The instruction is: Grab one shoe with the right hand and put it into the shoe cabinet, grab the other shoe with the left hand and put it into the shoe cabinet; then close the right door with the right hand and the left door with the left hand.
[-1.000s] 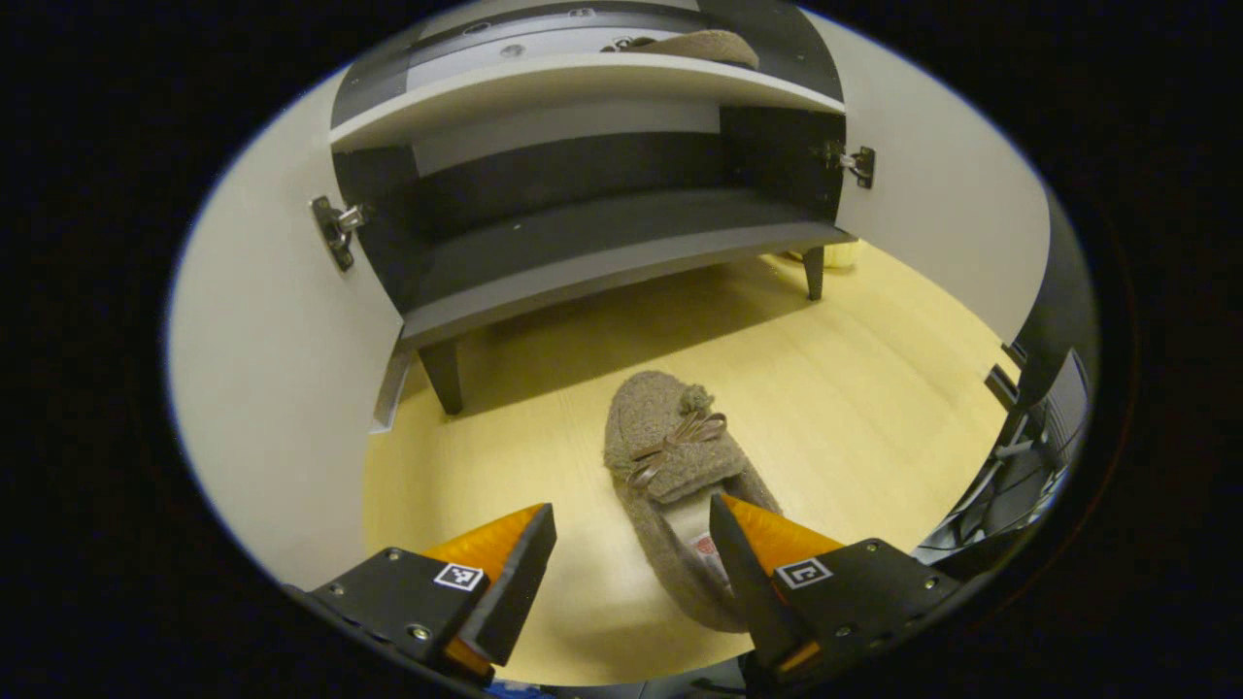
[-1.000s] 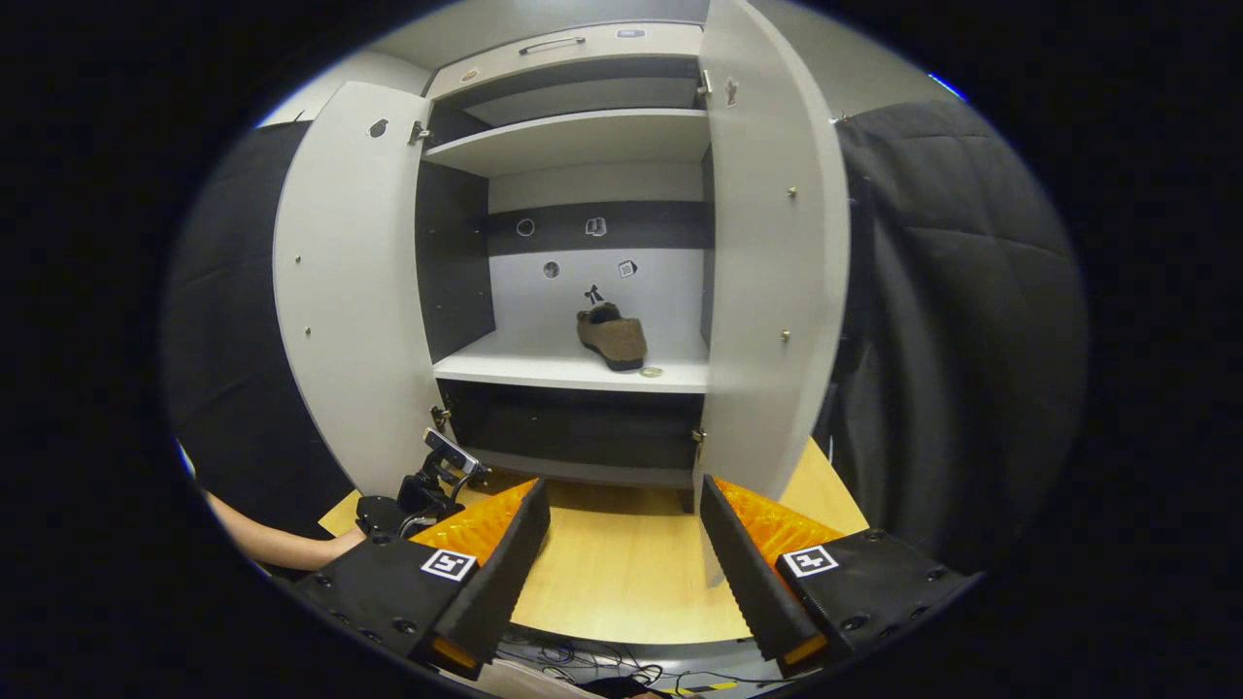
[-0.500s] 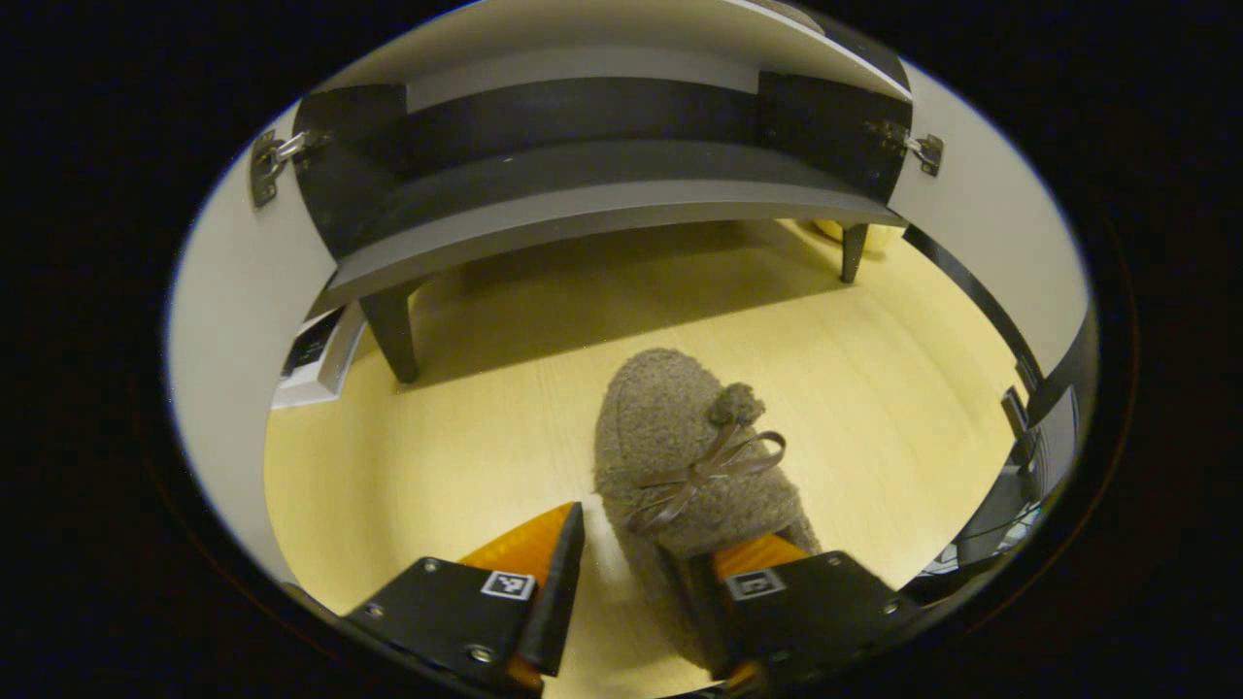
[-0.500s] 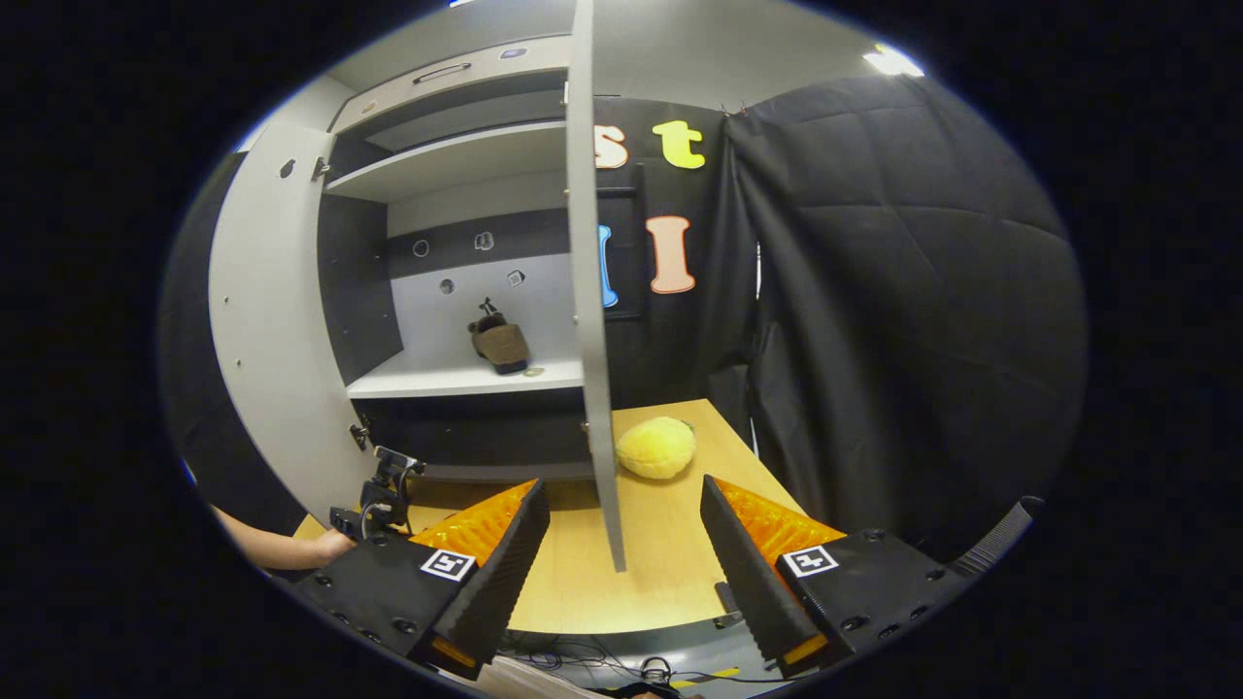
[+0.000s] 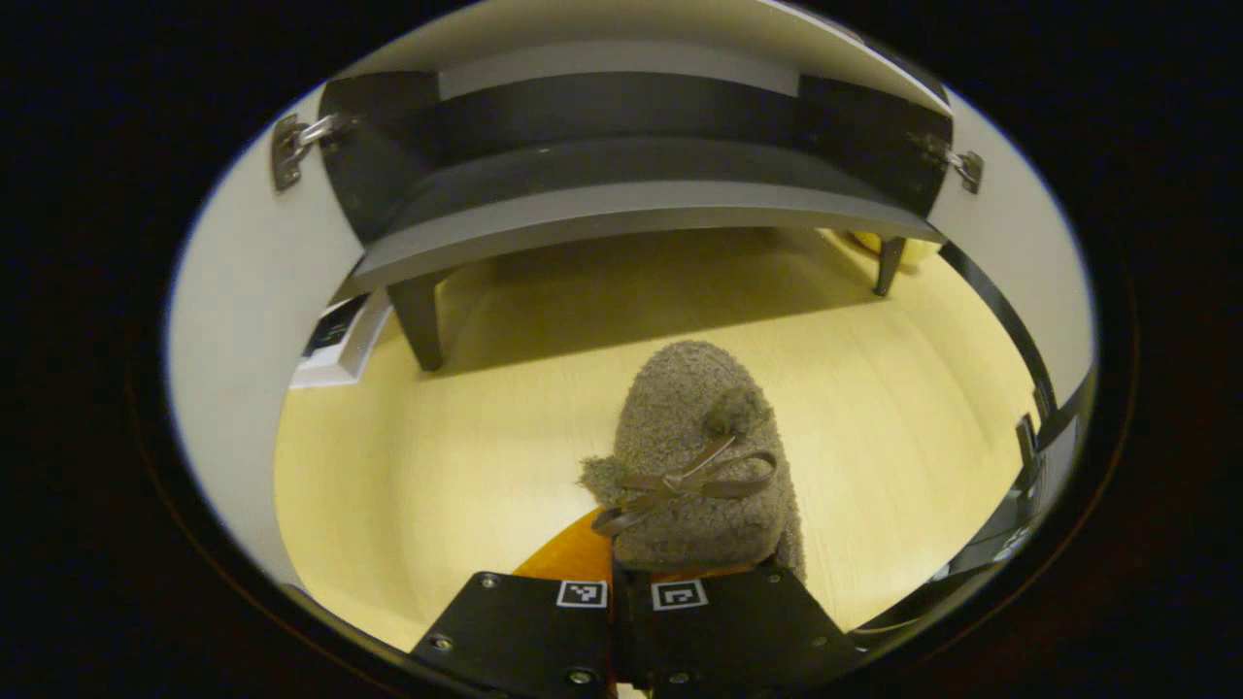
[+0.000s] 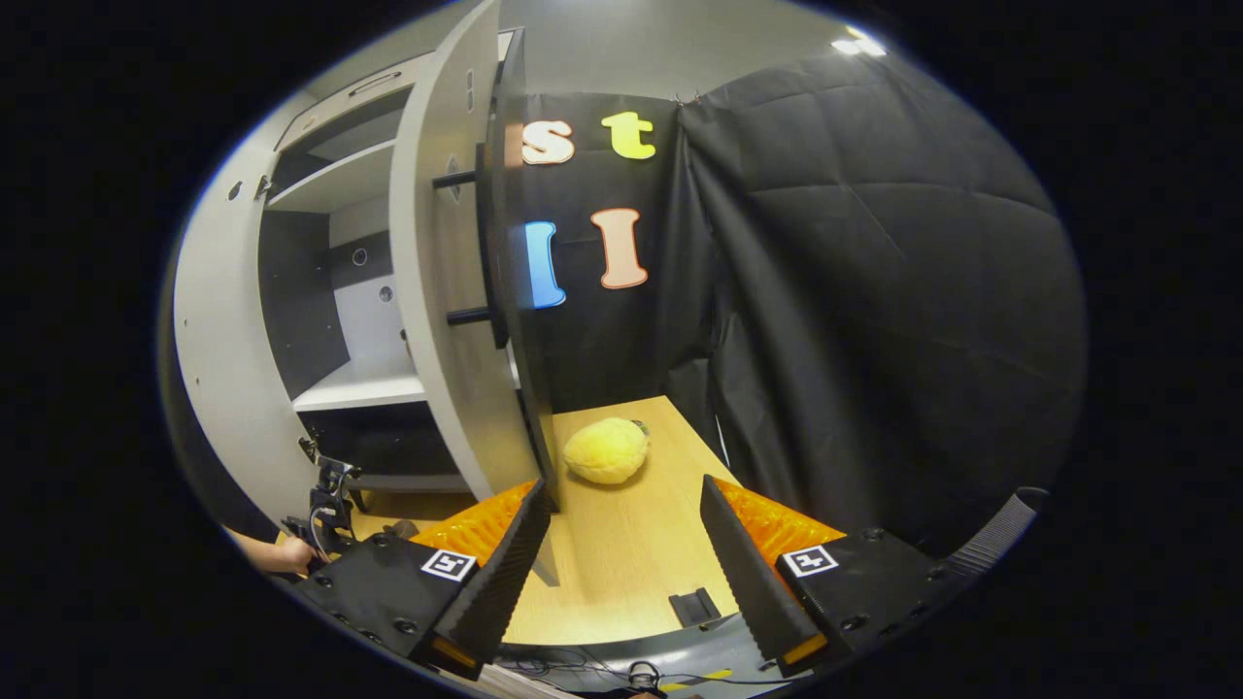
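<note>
Within the last second the left gripper (image 5: 631,582) had dropped and clamped its fingers on the shoe (image 5: 694,466) at lower centre of the left gripper view, ready for lifting into the cabinet (image 5: 621,209). The right gripper (image 6: 621,568) hung open, swung toward the right door (image 6: 456,291).

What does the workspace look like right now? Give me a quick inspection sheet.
Surface: pale wooden floor, bare in front of the cabinet.
Job's things: fuzzy shoe on the floor; shoe cabinet with right door open.
Clutter: yellow plush ball beside the right door; white box by the cabinet leg.
Grippers: left gripper clamped on the shoe's heel; right gripper open, holding nothing.
Cables: a tangle under the floor's near edge.
Surroundings: black cloth wall.
</note>
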Action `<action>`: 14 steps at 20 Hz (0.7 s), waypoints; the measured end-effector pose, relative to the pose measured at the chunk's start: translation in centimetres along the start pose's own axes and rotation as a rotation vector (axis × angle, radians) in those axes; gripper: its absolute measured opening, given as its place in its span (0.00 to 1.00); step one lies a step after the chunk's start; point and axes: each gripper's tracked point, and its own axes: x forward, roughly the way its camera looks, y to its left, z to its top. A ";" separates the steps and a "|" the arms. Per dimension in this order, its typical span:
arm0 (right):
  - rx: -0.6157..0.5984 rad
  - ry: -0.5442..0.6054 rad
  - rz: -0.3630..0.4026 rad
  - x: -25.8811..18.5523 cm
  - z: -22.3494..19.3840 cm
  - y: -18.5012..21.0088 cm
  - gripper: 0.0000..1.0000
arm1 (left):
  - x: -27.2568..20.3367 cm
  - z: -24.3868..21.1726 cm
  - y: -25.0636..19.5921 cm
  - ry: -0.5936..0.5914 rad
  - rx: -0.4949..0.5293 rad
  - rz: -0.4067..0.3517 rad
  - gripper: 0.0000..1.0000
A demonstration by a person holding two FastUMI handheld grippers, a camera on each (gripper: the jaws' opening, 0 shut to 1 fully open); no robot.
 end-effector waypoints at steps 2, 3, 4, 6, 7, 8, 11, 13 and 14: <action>0.004 -0.005 0.005 0.9 0.5 -0.8 0.99 | -0.3 -0.1 -0.2 0.008 -0.071 -0.011 0.02; 0.004 -0.009 0.006 1.4 0.8 -1.1 0.99 | -0.7 0.1 -0.2 0.007 -0.093 -0.014 0.02; 0.004 -0.013 0.004 1.8 1.1 -1.4 0.99 | -0.8 0.2 -0.1 0.006 -0.100 -0.015 0.02; 0.007 -0.022 0.005 2.8 2.0 -1.9 0.99 | -1.4 1.0 0.4 0.003 -0.099 -0.009 0.02; 0.009 -0.026 0.006 3.3 2.4 -2.1 0.99 | -1.7 1.4 0.5 -0.001 -0.096 -0.008 0.02; 0.011 -0.030 0.008 3.7 2.7 -2.2 0.99 | -2.0 1.5 0.2 -0.009 -0.093 -0.008 0.02; 0.008 -0.045 0.010 4.2 3.8 -2.6 0.99 | -1.4 0.8 0.2 -0.046 -0.080 -0.014 0.02; -0.003 -0.048 0.019 5.0 4.7 -3.0 0.99 | -1.8 0.7 -0.1 -0.072 -0.059 -0.014 0.02; -0.013 -0.049 0.023 5.3 5.0 -3.1 0.99 | -1.9 0.9 -0.4 -0.090 -0.044 -0.019 0.02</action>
